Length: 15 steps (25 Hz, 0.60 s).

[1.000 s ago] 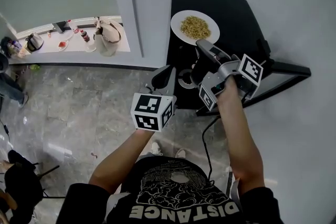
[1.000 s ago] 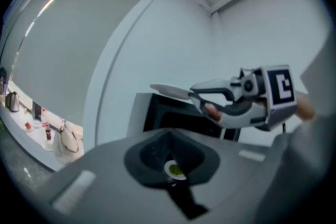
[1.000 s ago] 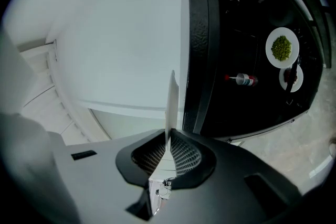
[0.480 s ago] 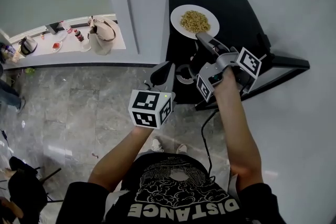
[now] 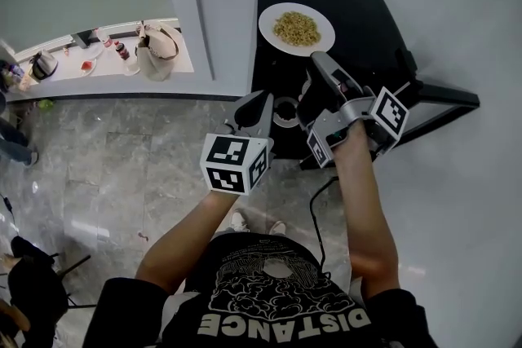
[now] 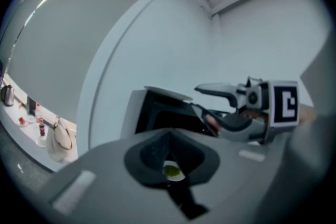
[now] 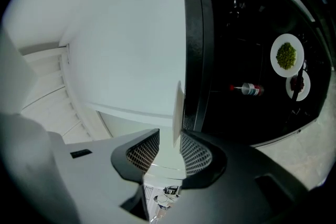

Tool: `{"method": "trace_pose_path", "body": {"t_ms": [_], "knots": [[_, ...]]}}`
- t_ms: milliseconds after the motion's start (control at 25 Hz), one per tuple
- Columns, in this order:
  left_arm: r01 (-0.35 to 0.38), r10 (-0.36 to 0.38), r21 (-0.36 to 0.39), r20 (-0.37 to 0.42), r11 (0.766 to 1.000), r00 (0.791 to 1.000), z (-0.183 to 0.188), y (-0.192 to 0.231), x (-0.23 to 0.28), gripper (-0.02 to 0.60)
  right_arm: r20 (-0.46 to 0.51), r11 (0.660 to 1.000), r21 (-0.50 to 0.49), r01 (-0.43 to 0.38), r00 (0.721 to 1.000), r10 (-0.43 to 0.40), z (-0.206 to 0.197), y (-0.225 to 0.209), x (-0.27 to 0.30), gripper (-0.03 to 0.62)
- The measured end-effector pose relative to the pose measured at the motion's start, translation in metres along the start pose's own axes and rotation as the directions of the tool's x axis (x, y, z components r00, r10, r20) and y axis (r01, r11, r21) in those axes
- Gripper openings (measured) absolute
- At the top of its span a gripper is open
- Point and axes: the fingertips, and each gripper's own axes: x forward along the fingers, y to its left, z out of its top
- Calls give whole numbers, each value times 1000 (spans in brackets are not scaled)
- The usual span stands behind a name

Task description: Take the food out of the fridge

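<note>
A white plate of yellowish food (image 5: pixel 296 28) rests on top of the black fridge (image 5: pixel 367 12). My right gripper (image 5: pixel 315 71) reaches to the plate's near rim. Its jaws have just been opening. The rim shows edge-on (image 7: pixel 177 113) between the mesh pads (image 7: pixel 144 152) without being pressed, so the gripper is open. My left gripper (image 5: pixel 253 112) hangs lower left of the fridge front, jaws together and holding nothing. It looks at the right gripper (image 6: pixel 210 101) and the plate (image 6: pixel 168 93). Inside the dark fridge are a plate of green food (image 7: pixel 286 55), another plate (image 7: pixel 298 85) and a bottle (image 7: pixel 247 89).
The fridge's open door (image 5: pixel 440 98) sticks out at the right. A white wall and pillar (image 5: pixel 220 12) stand behind. At the left, a ledge (image 5: pixel 106 65) carries a bag (image 5: pixel 157 51), a kettle and small bottles. A black cable (image 5: pixel 320 200) runs over the marble floor.
The right gripper's jaws have parted from the plate's rim, and the plate now rests on the fridge top. The left gripper has barely moved.
</note>
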Motion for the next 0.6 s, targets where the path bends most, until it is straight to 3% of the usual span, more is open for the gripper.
{"method": "trace_pose_path", "body": {"t_ms": [160,280,360,440,600], "knots": [[-8,8,-2,5,1000,1000,-1,-13,1,2,10,996,-87,12,1000,-12,4,-2,-29,95],[-8,8,8,-4,1000,1000,-6,-28,4,2,1,968,-242,69,997,-71,7,-11,-51,95],[-4,4,15,-8,1000,1000,-9,-40,6,2,1,903,-411,126,990,-138,8,-17,-66,86],[-1,1,16,-12,1000,1000,-13,-52,7,2,16,812,-555,183,978,-210,7,-25,-82,66],[5,-4,20,-30,1000,1000,-24,-74,8,2,26,660,-716,228,953,-302,2,-39,-107,44]]}}
